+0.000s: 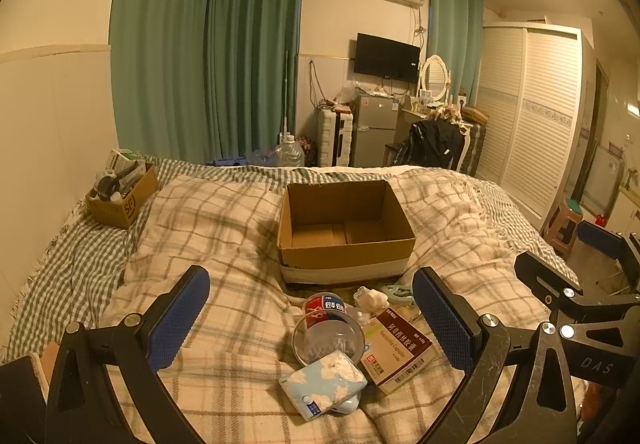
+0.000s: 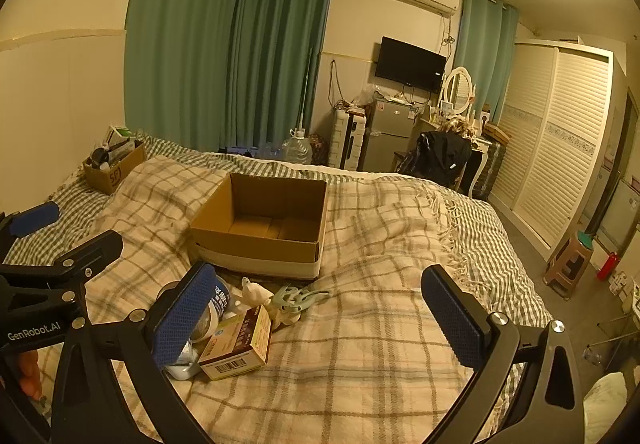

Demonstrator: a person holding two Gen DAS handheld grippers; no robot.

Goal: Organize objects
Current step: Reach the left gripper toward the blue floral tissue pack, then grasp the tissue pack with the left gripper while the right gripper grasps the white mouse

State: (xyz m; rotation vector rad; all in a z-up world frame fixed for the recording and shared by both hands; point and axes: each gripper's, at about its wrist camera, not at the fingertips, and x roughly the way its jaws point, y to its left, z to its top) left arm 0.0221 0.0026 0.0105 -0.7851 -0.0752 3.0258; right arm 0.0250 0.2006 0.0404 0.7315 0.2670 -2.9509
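Observation:
An empty open cardboard box [image 1: 346, 226] sits on the plaid blanket, also in the right wrist view [image 2: 260, 228]. In front of it lies a pile: a clear plastic bottle [image 1: 326, 328] on its side, a floral tissue pack [image 1: 324, 384], a medicine box [image 1: 400, 348] [image 2: 236, 344], a crumpled white tissue [image 1: 372, 298] [image 2: 256, 294] and a pale green clip [image 1: 398, 294] [image 2: 298, 298]. My left gripper [image 1: 312, 308] is open and empty, its fingers either side of the pile. My right gripper [image 2: 316, 308] is open and empty, right of the pile.
A smaller cardboard box [image 1: 124, 198] [image 2: 114, 166] full of items stands at the bed's far left by the wall. The bed's right edge [image 2: 516, 256] drops to the floor, where a stool [image 2: 570, 262] stands. Curtains, a fridge and a wardrobe are beyond.

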